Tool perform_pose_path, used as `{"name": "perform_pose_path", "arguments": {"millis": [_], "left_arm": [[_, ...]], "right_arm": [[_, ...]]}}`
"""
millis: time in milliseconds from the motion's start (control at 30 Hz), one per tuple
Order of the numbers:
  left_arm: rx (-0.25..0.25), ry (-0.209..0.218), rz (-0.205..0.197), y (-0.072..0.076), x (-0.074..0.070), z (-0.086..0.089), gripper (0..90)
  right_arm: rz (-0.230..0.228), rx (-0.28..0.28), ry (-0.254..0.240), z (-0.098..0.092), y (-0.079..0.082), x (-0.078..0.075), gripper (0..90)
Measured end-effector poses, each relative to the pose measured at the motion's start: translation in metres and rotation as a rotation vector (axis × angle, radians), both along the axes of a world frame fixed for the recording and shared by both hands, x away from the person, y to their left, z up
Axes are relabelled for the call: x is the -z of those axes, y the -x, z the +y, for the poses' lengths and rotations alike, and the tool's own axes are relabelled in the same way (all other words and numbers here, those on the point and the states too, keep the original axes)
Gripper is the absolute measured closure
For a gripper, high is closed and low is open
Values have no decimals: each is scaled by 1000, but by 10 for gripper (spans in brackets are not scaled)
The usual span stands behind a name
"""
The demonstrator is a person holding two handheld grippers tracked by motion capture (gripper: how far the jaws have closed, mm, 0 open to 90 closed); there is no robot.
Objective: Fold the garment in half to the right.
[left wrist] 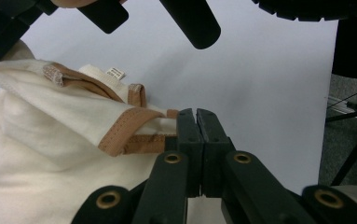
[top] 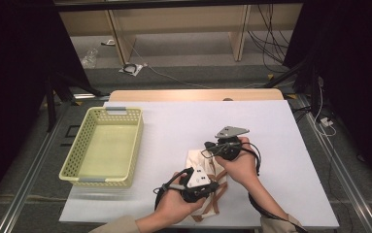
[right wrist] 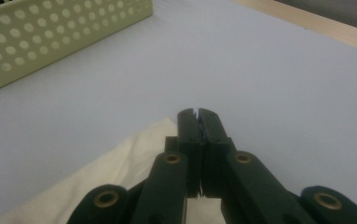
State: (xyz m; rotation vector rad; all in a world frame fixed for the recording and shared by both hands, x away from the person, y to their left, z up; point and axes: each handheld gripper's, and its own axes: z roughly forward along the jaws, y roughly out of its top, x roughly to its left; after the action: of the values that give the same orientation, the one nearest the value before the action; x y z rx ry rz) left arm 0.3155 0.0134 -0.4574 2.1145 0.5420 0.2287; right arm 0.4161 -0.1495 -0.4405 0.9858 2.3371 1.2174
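Both tongs clamped on cream garment (top: 208, 170): left gripper (left wrist: 197, 122) pinches brown-trimmed edge, right gripper (right wrist: 198, 122) its far corner; thin hold, cloth may slip free when lifted

I note grey floor (top: 188, 73) beyond the table's far edge, wooden shelving (top: 178, 24), loose cables (top: 266, 39), dark curtains (top: 13, 73).

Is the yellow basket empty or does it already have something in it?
Empty. The high view shows the yellow basket with a bare floor; the cream garment lies outside it on the white table.
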Motion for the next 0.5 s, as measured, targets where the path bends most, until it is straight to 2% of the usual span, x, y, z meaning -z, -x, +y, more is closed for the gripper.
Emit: {"name": "perform_pose_path", "arguments": {"millis": [500], "left_arm": [[0,-16,6,-1,4,-1,885]], "right_arm": [[12,7,0,-3,0,5,897]]}}
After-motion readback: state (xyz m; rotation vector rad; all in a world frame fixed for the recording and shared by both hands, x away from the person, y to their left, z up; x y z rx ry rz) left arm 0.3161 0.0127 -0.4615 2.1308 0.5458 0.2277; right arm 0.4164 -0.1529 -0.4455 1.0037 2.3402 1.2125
